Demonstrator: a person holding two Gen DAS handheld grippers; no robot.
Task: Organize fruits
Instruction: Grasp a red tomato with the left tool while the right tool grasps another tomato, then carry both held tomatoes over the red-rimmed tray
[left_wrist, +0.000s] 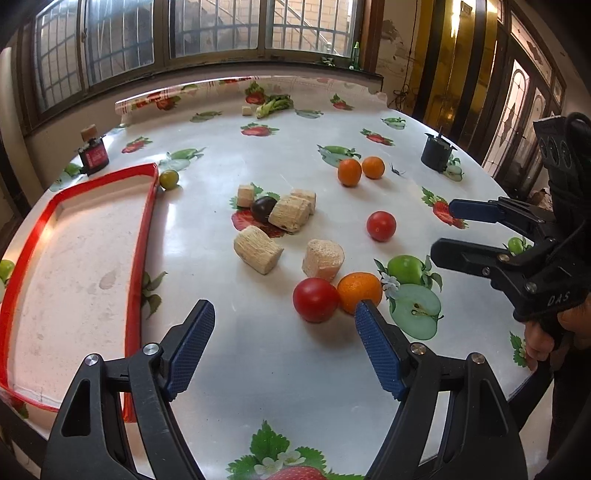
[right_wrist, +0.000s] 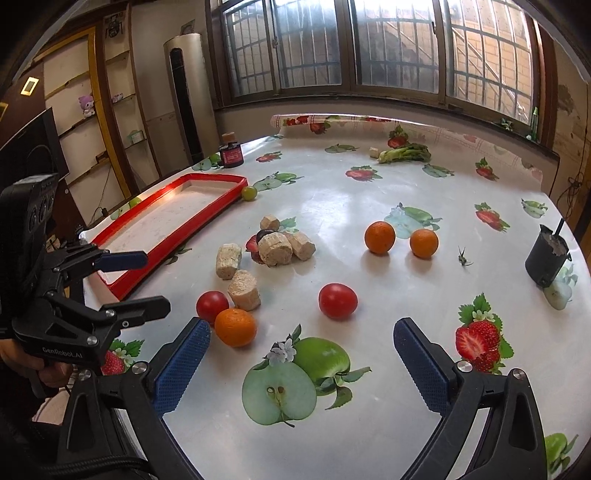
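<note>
A red tomato (left_wrist: 316, 300) and an orange (left_wrist: 359, 291) touch each other just ahead of my left gripper (left_wrist: 284, 308), which is open with nothing between its fingers. Its right fingertip is right by the orange. My right gripper (right_wrist: 302, 325) is also open and hovers over a printed apple, short of a second tomato (right_wrist: 338, 300). Two more oranges (right_wrist: 379, 237) (right_wrist: 423, 242) lie farther back. A dark plum (left_wrist: 263, 208) sits among beige blocks. A small green fruit (left_wrist: 169, 179) rests against the corner of the empty red-rimmed tray (left_wrist: 145, 236).
Several beige cork-like blocks (left_wrist: 257, 249) lie at the table's middle. A black cup (left_wrist: 437, 151) stands at the right, a red jar (left_wrist: 94, 155) behind the tray, leafy greens (left_wrist: 275, 104) at the back. The round table's edge curves close under both grippers.
</note>
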